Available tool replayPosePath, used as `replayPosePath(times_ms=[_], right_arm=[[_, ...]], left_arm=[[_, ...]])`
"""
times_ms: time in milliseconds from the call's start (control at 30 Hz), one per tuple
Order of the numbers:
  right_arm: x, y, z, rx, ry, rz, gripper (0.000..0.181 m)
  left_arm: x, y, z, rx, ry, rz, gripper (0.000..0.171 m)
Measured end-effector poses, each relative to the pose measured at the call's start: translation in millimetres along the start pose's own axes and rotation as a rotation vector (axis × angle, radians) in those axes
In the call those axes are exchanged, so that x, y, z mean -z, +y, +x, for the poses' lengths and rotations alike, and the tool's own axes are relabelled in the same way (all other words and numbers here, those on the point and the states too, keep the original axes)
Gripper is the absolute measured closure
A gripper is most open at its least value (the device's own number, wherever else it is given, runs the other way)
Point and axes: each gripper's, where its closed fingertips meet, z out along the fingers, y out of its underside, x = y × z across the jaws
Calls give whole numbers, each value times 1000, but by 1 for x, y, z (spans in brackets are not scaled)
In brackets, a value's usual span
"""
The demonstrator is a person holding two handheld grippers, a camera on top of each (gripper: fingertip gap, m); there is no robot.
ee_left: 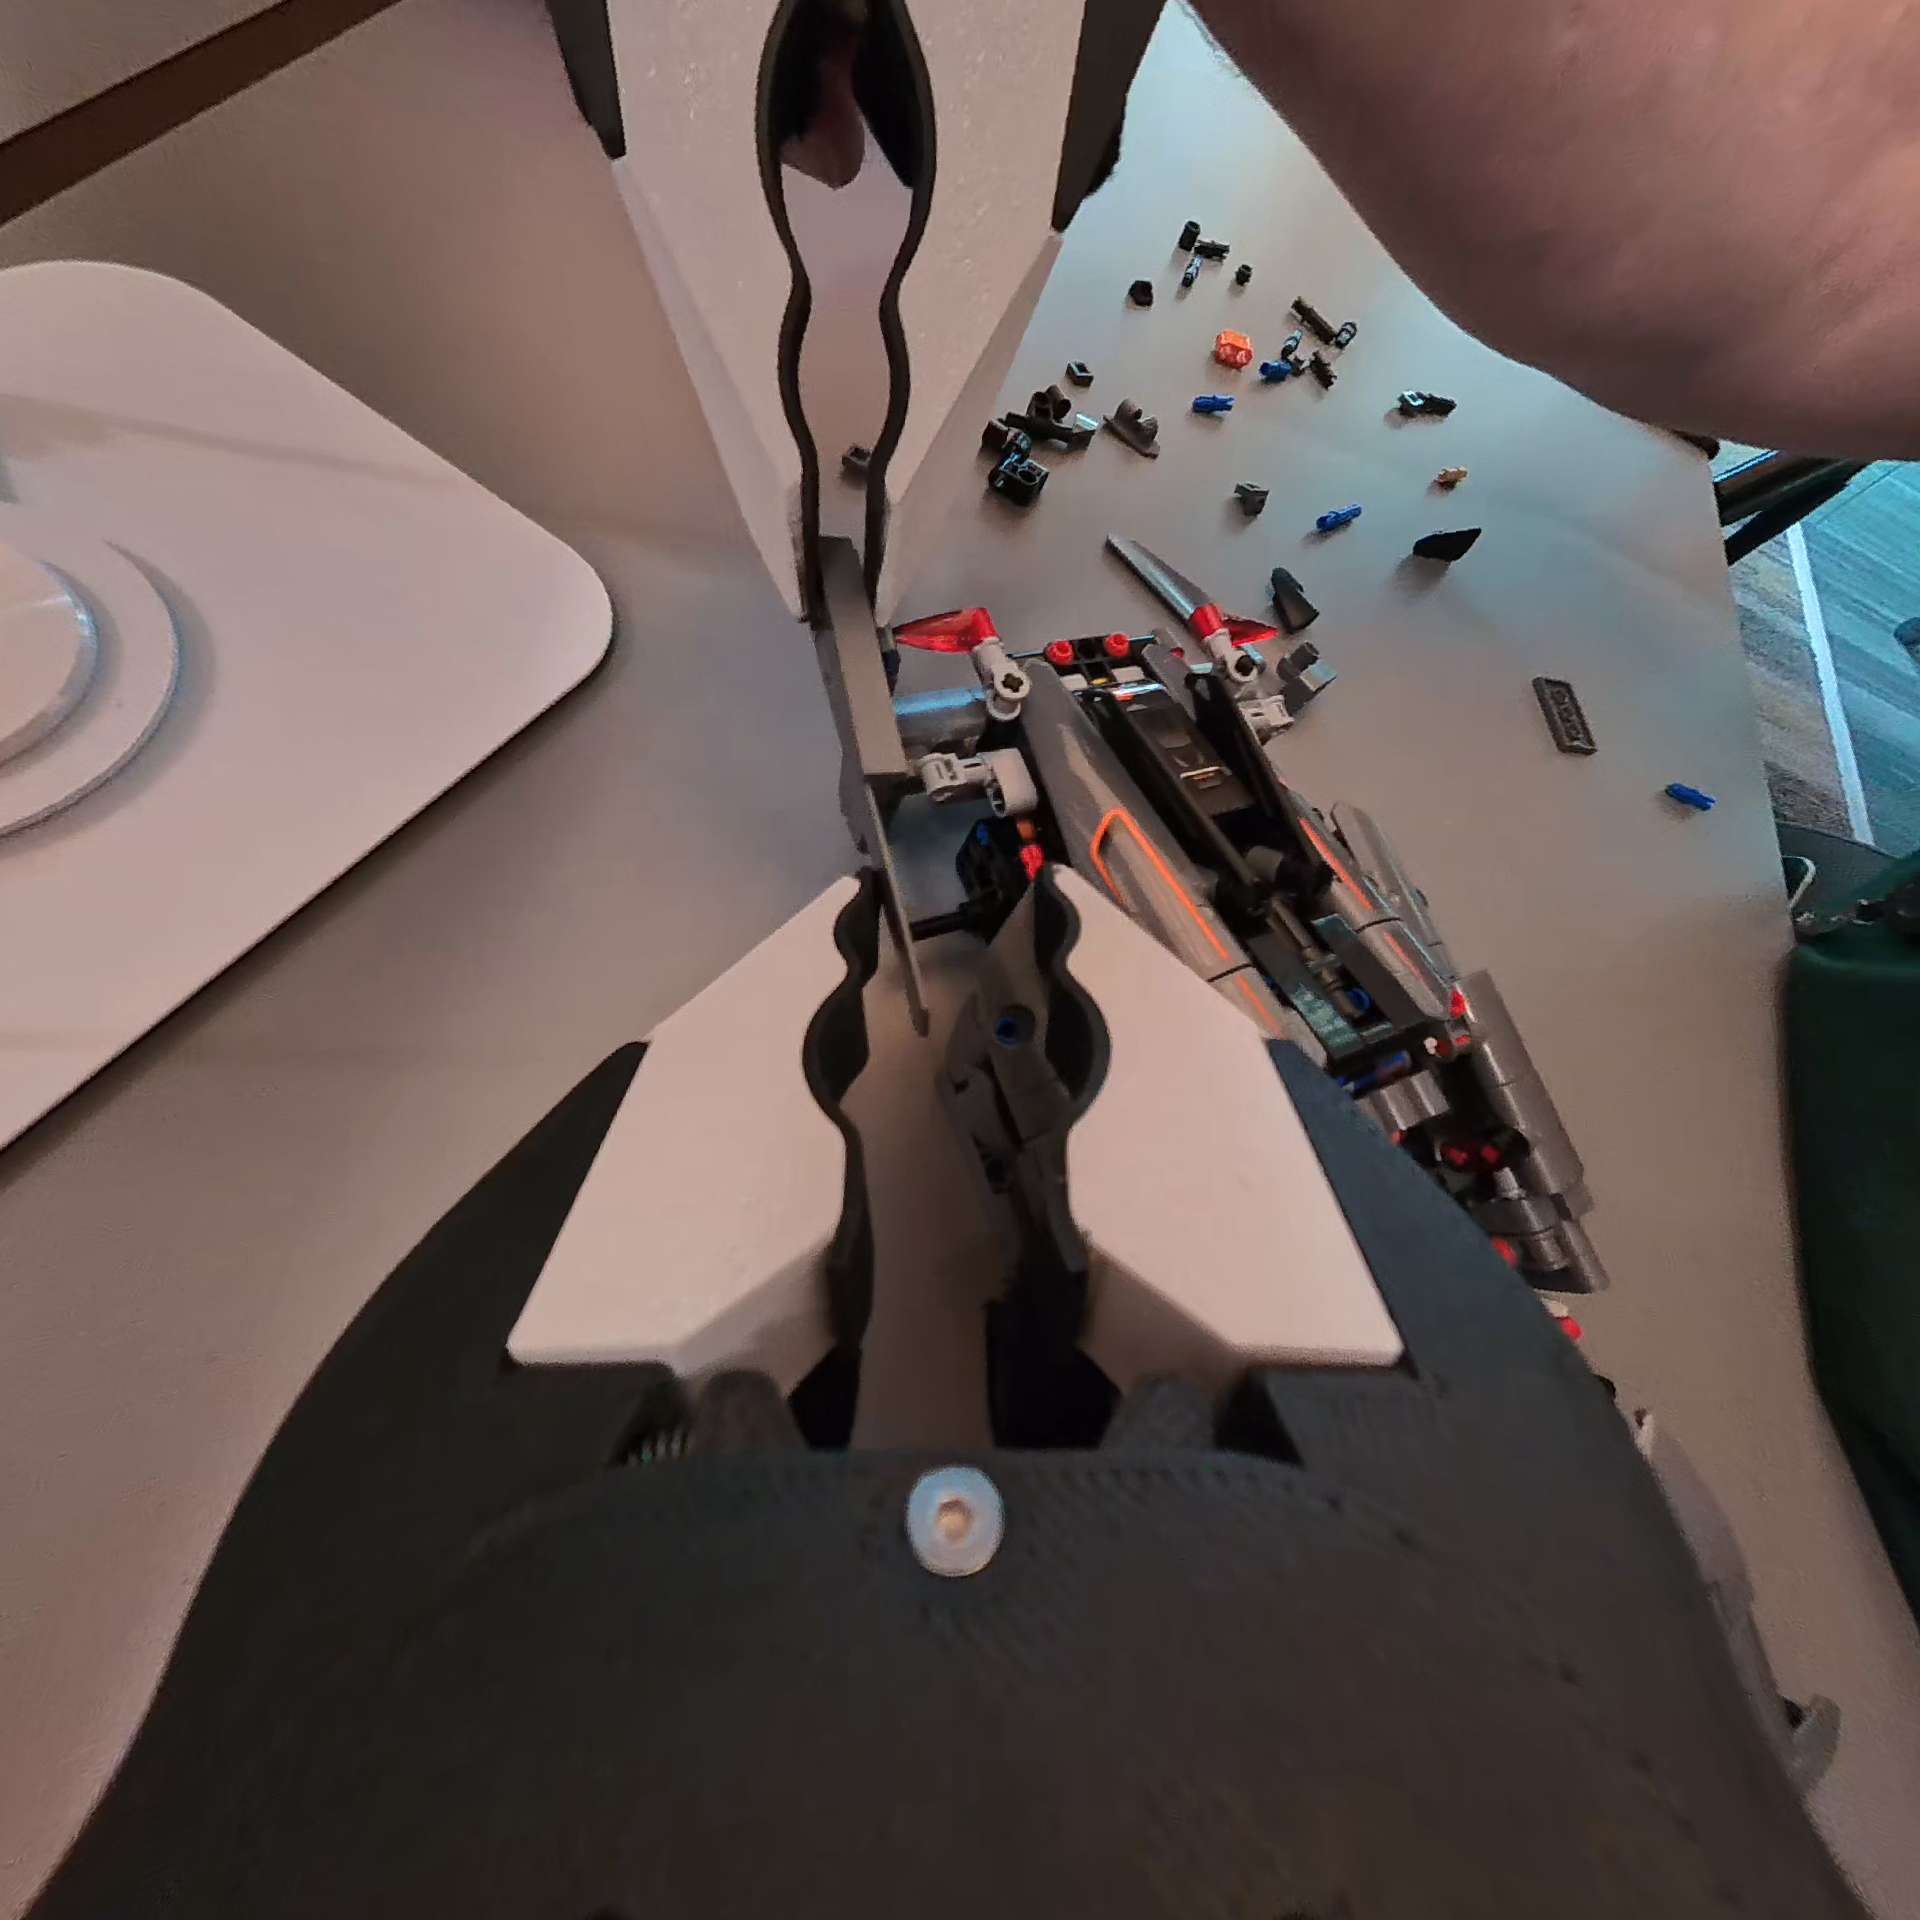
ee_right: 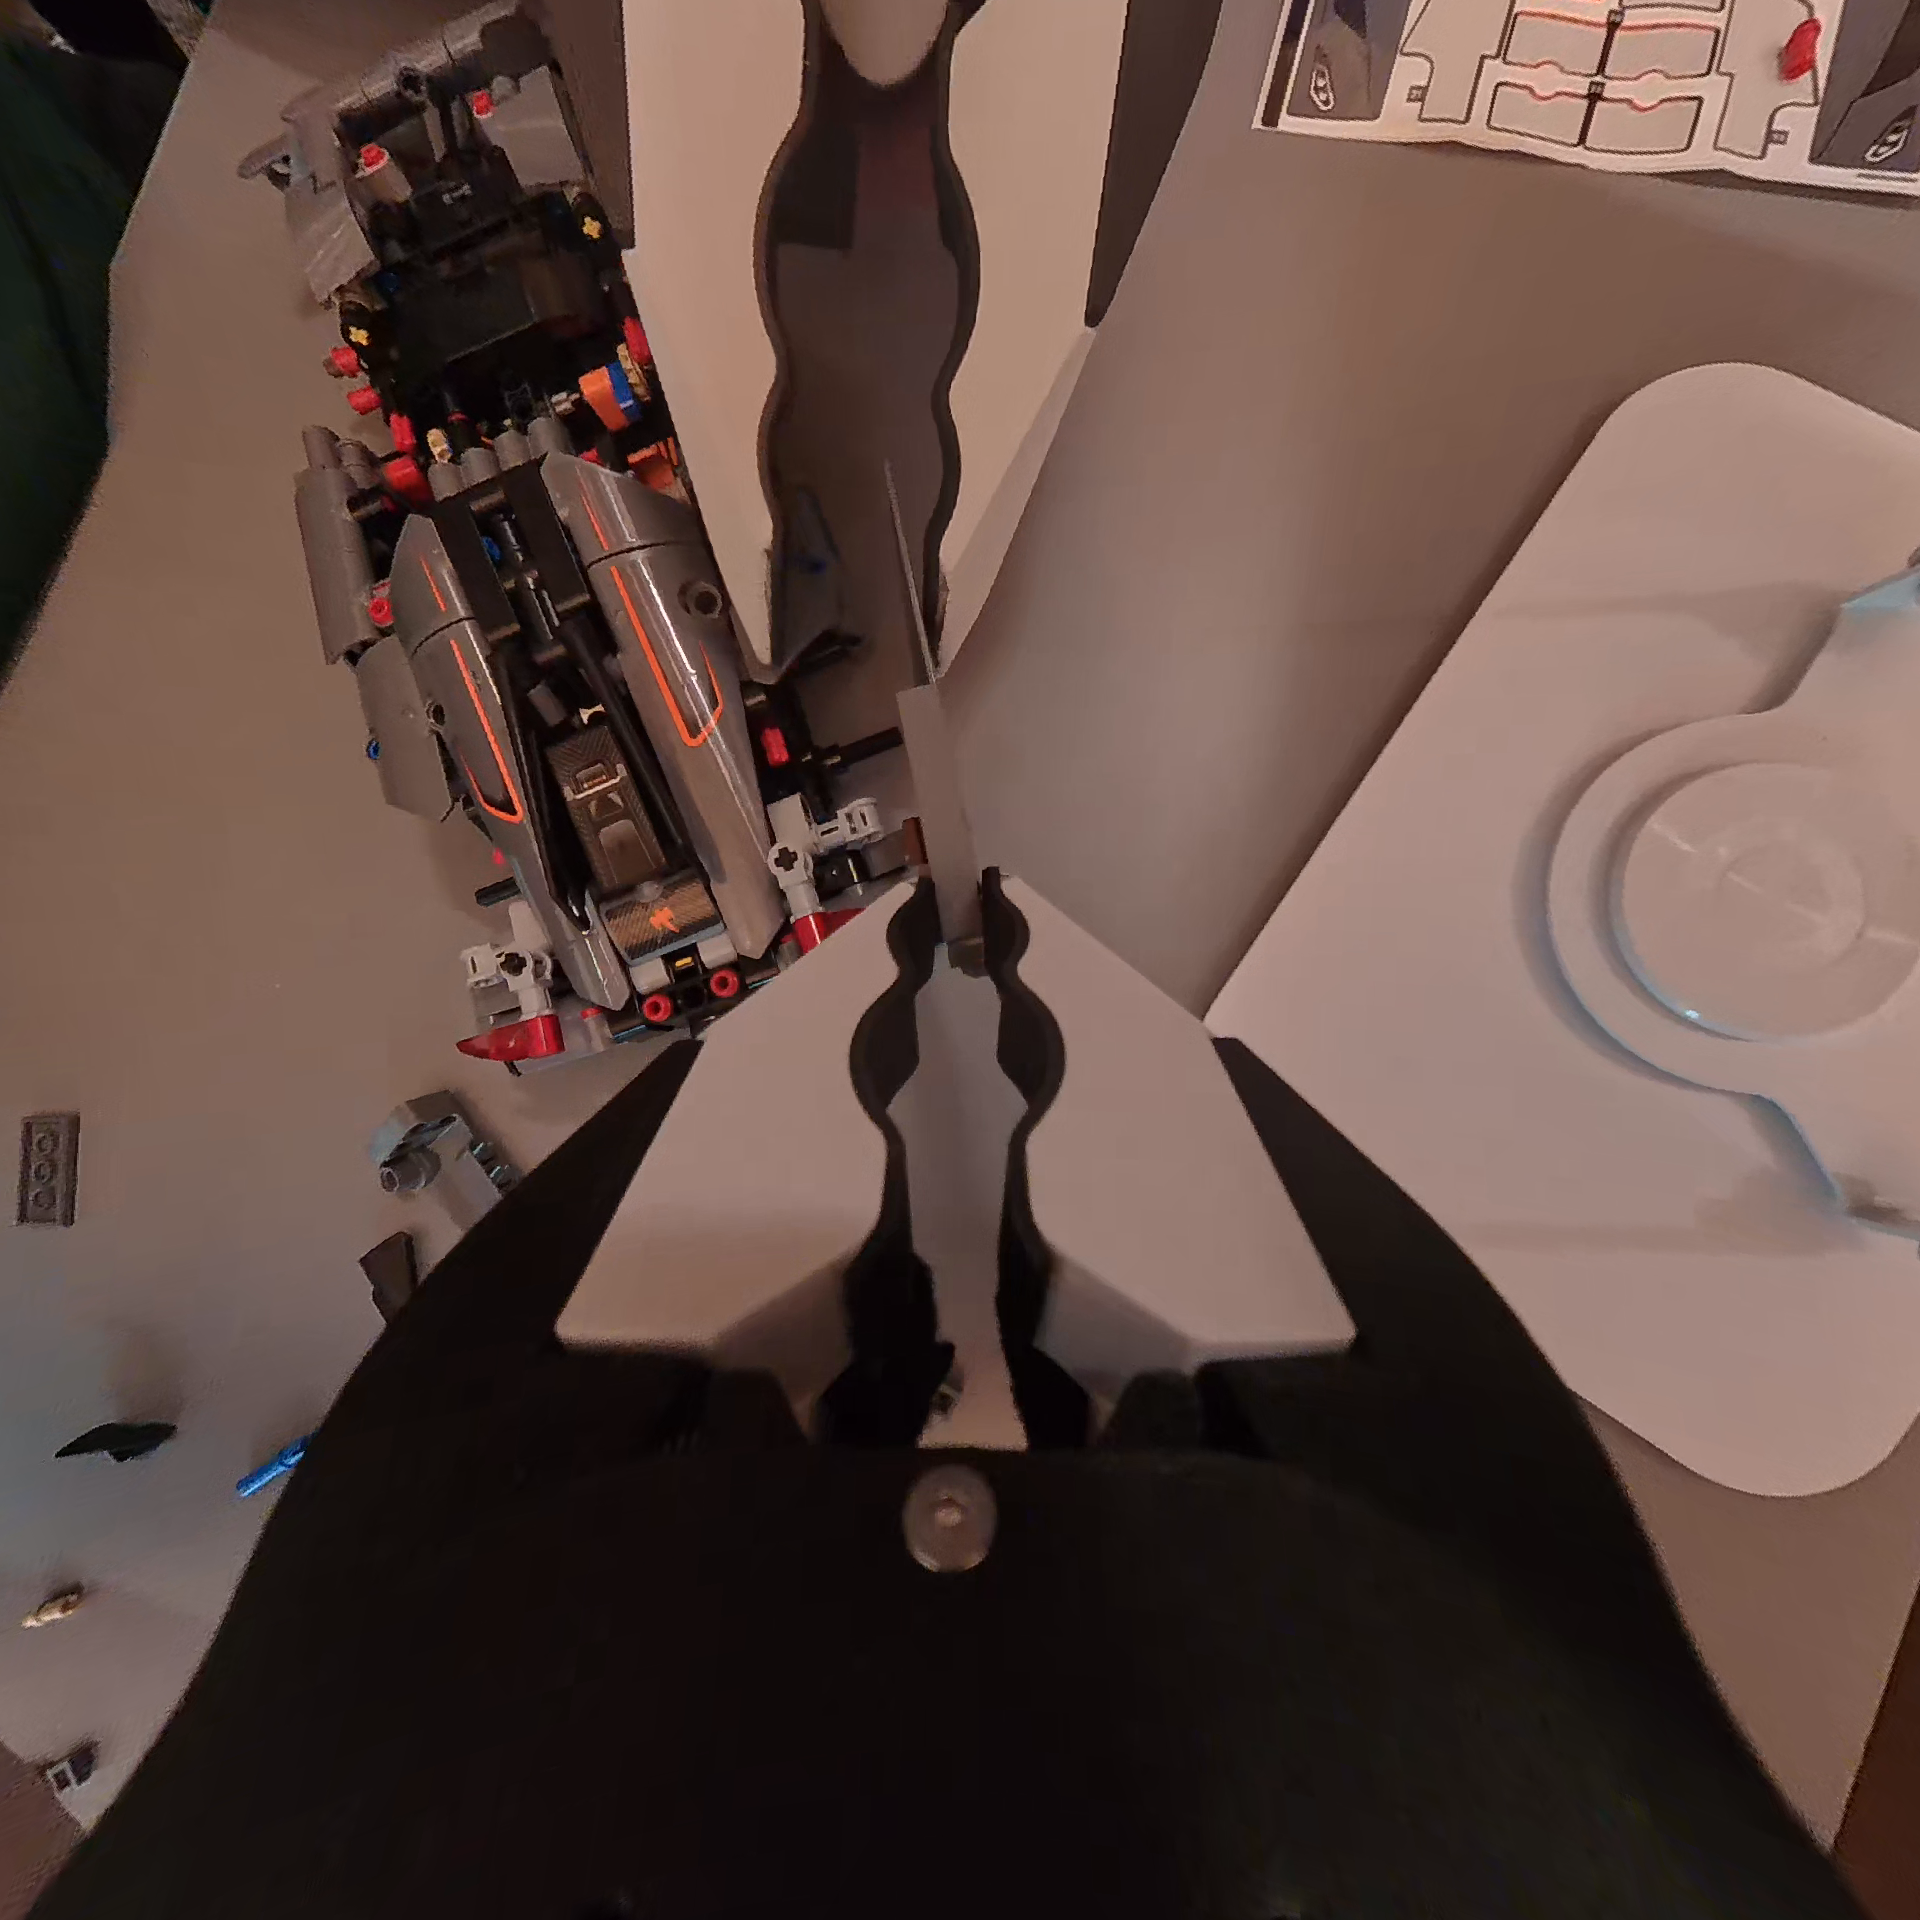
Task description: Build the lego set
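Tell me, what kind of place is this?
Probably an office or home desk, used here as a hobby bench. A white monitor stand sits on the grey desk, a half-built lego model lies among loose pieces, and a printed sheet lies at the far edge.

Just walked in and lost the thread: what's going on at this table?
A person is building a lego vehicle with two handheld grippers. The right gripper is shut on a flat grey panel, holding it against the model's side. The left gripper grips a grey piece at the same side of the model. Loose pieces lie scattered on the table, with a white stand base nearby.
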Motion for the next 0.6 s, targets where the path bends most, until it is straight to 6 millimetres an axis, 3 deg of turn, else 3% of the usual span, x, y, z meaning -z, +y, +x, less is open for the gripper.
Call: replayPosePath(times_ms=[400, 600], right_arm=[[7, 1, 2, 8, 14, -1, 175], [14, 5, 1, -31, -2, 55, 175]], left_arm=[[3, -2, 5, 97, 74, 32, 120], [4, -3, 9, 107, 106, 43, 119]])
